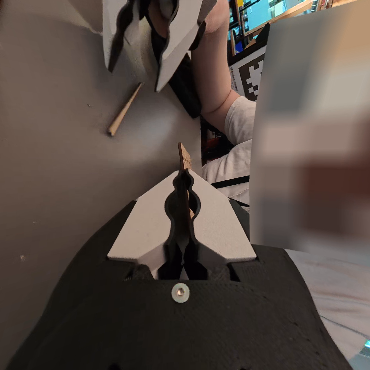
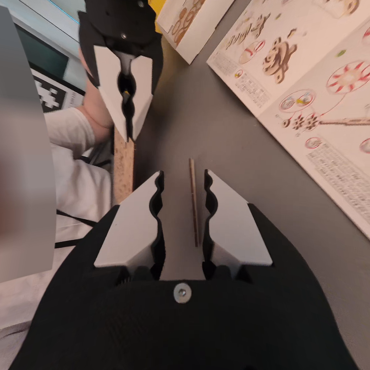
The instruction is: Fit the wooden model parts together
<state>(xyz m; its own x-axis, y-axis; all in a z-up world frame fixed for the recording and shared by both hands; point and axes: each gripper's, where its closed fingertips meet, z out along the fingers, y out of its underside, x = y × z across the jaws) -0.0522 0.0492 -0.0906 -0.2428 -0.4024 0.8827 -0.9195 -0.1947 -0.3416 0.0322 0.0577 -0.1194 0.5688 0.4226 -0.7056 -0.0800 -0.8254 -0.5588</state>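
The left tool (image 1: 182, 170) pinches a thin flat wooden piece (image 1: 185, 158) edge-on above the grey table (image 1: 60, 180). The right tool (image 2: 183, 174), jaws wide apart, hovers over a slim wooden stick (image 2: 193, 202) lying on the table, an instruction sheet (image 2: 300, 100) to the right.

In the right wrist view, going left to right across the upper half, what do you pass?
White sleeve → left gripper, shut on a thin wooden part → bare grey table → white box → open instruction sheet.
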